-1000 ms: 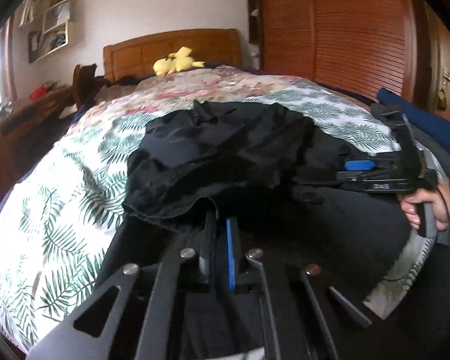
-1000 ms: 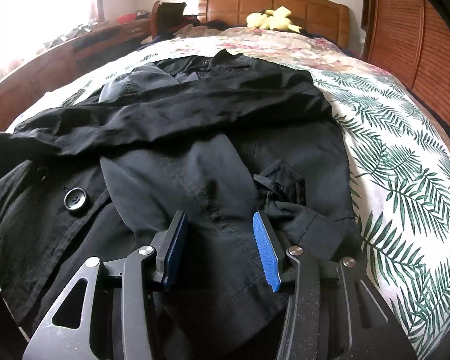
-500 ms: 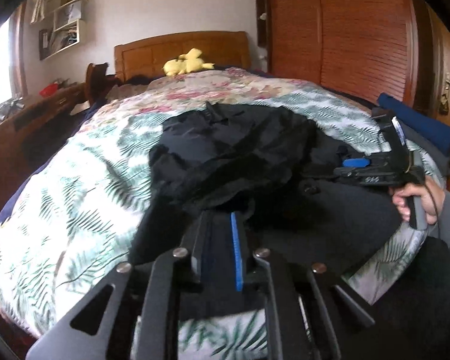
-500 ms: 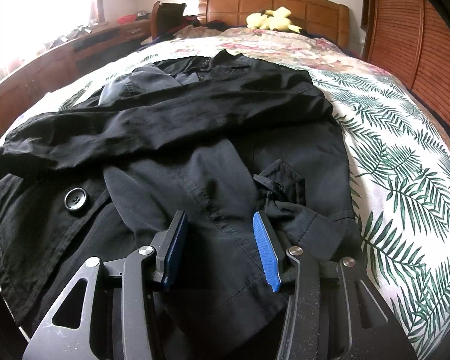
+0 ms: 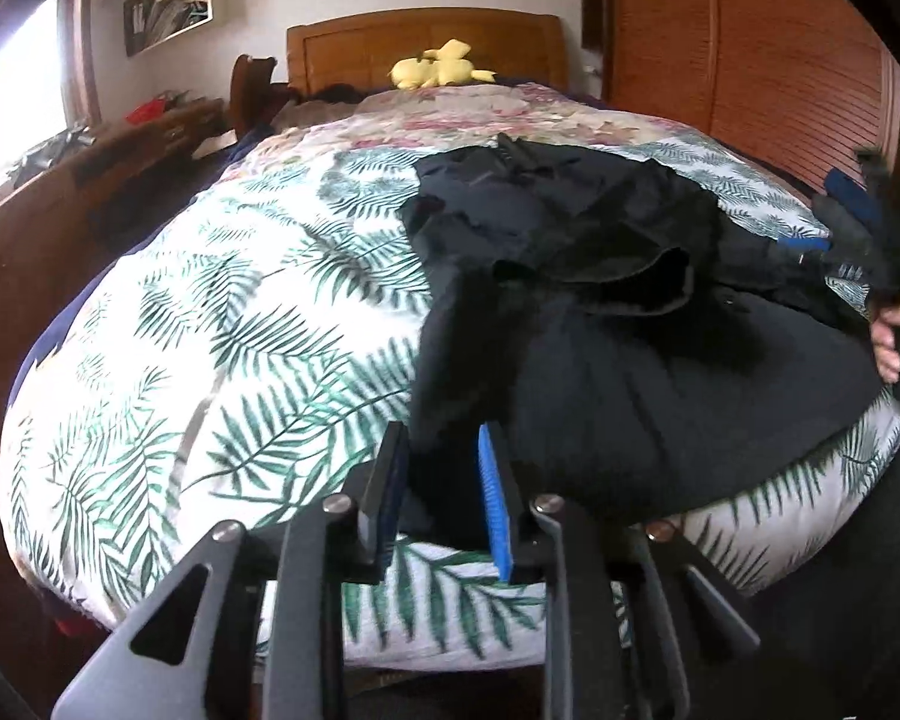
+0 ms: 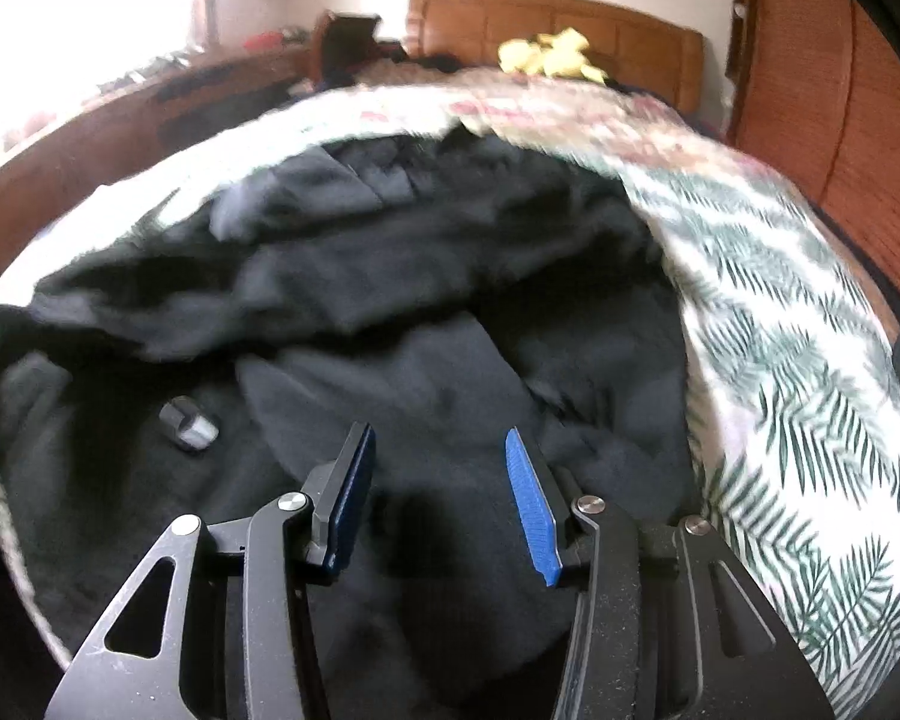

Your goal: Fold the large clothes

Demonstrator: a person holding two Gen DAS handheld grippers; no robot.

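**Figure: Two handheld grippers at the near edge of a dark coat laid out for folding**

A large black coat [image 5: 630,324] lies spread on a bed with a fern-print cover [image 5: 222,348], its collar end toward the wooden headboard [image 5: 426,45] and its hem at the near edge of the mattress, where both tools can reach it. One sleeve is laid across the body. The left gripper [image 5: 441,498] sits at the coat's near left corner; its blue pads are parted by a narrow gap, and dark cloth lies between them. Whether the pads bear on the fabric cannot be told from this angle. The right gripper [image 6: 444,498] hovers over the coat's lower front with jaws wide apart and holds nothing; a grey button [image 6: 189,423] lies on the cloth to its left. This view is motion-blurred, so fine folds are uncertain. A yellow plush toy [image 5: 438,63] rests by the headboard, well apart from the work.
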